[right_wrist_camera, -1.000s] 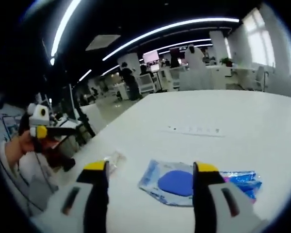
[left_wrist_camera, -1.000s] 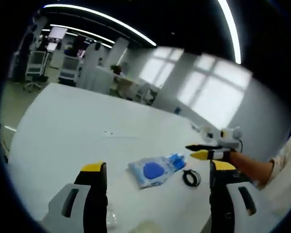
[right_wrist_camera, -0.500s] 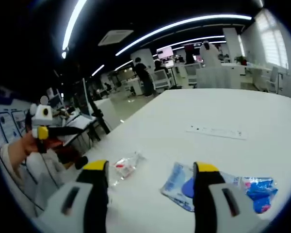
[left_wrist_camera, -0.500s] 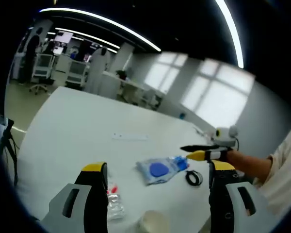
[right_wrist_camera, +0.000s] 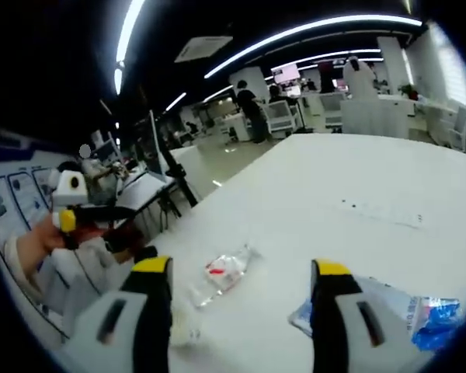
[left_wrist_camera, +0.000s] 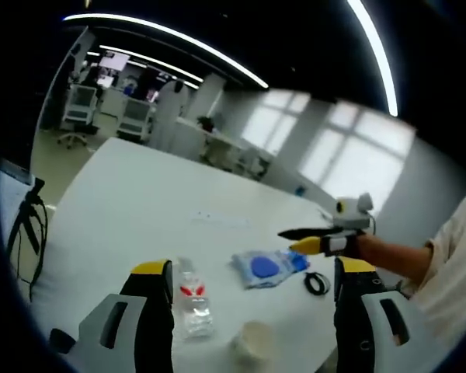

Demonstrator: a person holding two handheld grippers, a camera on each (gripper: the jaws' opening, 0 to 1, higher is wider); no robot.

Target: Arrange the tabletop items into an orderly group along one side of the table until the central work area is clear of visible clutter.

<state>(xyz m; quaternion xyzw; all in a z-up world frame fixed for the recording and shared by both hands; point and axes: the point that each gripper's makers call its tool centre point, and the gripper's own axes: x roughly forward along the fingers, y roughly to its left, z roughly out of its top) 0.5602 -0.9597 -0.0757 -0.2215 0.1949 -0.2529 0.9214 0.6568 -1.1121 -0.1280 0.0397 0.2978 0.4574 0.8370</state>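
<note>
Both grippers, left [left_wrist_camera: 248, 272] and right [right_wrist_camera: 241, 268], hover wide open and empty. A crushed clear plastic bottle [left_wrist_camera: 193, 299] lies beside the left jaw, a blue-and-clear plastic packet [left_wrist_camera: 266, 268] beyond, both loose mid-table.

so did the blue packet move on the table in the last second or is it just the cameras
Cannot tell for sure, but likely just the cameras. In the left gripper view the blue packet lies beside the black cable coil as before, while the whole view has shifted.

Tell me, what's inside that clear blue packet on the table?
Through the blue packet a round, darker blue shape shows. What it is, the view is too blurred to tell.
</note>
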